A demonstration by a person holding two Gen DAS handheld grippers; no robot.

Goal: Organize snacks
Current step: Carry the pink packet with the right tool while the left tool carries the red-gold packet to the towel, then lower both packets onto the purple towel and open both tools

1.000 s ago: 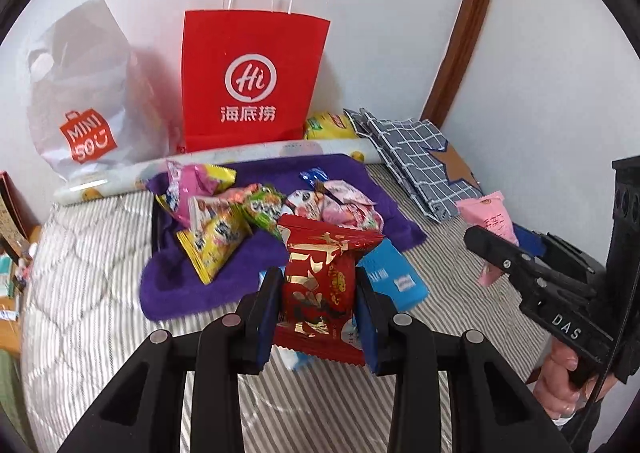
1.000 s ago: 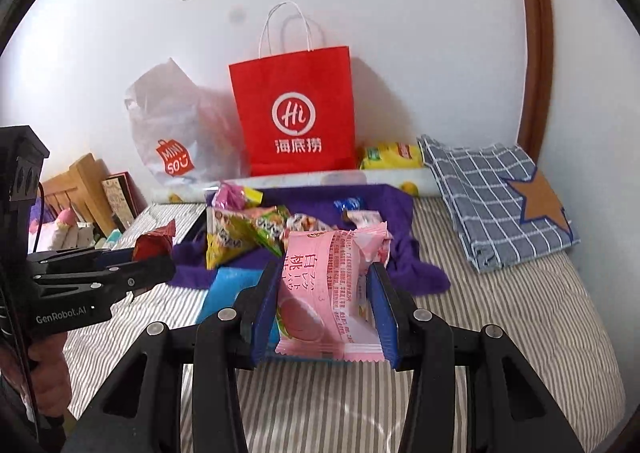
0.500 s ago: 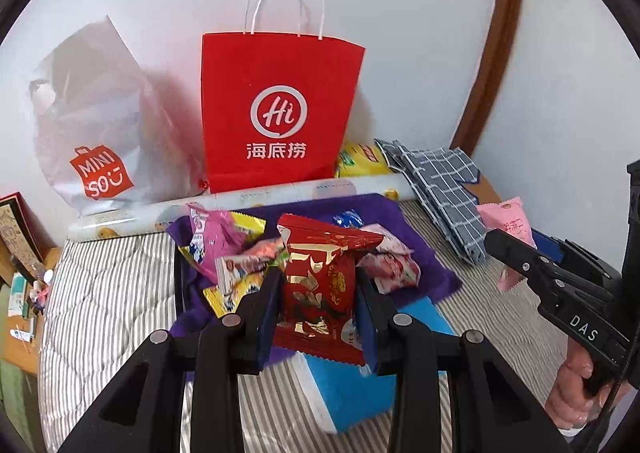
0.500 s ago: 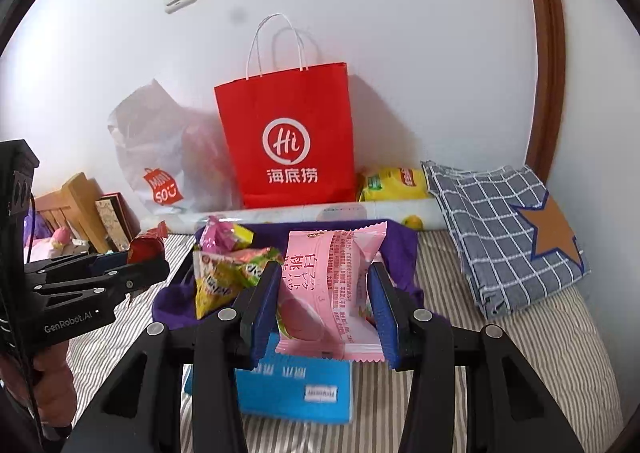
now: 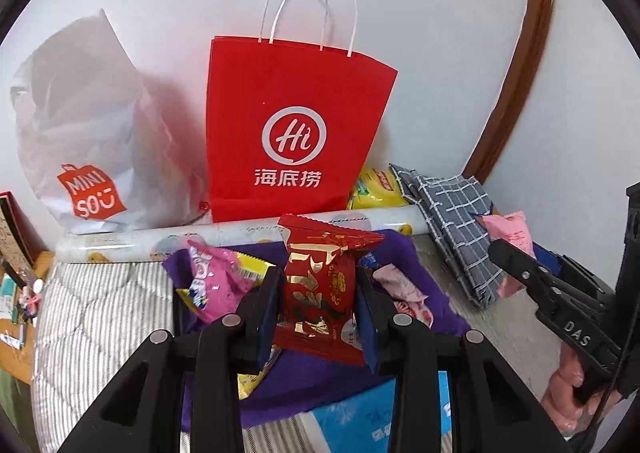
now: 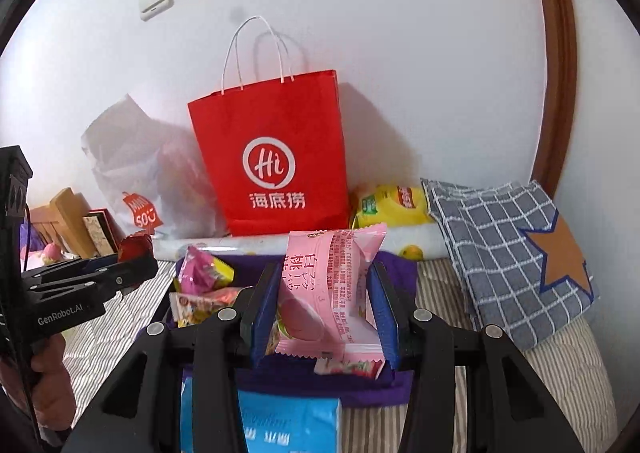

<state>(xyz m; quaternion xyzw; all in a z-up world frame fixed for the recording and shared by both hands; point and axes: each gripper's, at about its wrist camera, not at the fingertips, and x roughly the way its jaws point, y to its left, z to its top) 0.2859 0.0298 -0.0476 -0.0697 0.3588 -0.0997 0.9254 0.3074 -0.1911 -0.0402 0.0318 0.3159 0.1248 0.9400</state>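
**Over the purple cloth: one snack in each gripper**

Above the purple cloth (image 5: 312, 381) we hold two snacks at the same time. Our left gripper (image 5: 318, 317) is closed on a red packet (image 5: 320, 285) with gold print; the two blue pads press its sides, and the packet stands upright between them, its crimped top above the fingers. Our right gripper (image 6: 324, 315) clamps a pink packet (image 6: 324, 285) in the same way, upright, with the lower edge hanging a little under the pads.

Under both packets we see more snacks on the cloth: a pink and yellow packet (image 5: 216, 277) at the left, and pale pink ones (image 5: 400, 289) at the right. A blue pack (image 6: 288, 425) lies on the striped bed cover (image 5: 92, 317), at the near edge of the cloth.

Behind the cloth, a red paper bag (image 5: 296, 133) stands upright against the white wall, directly ahead of both grippers. A white plastic bag (image 5: 88, 133) leans beside it at the left, and a yellow bag (image 6: 392, 205) lies at its right, next to a folded grey checked cloth (image 6: 508, 245).
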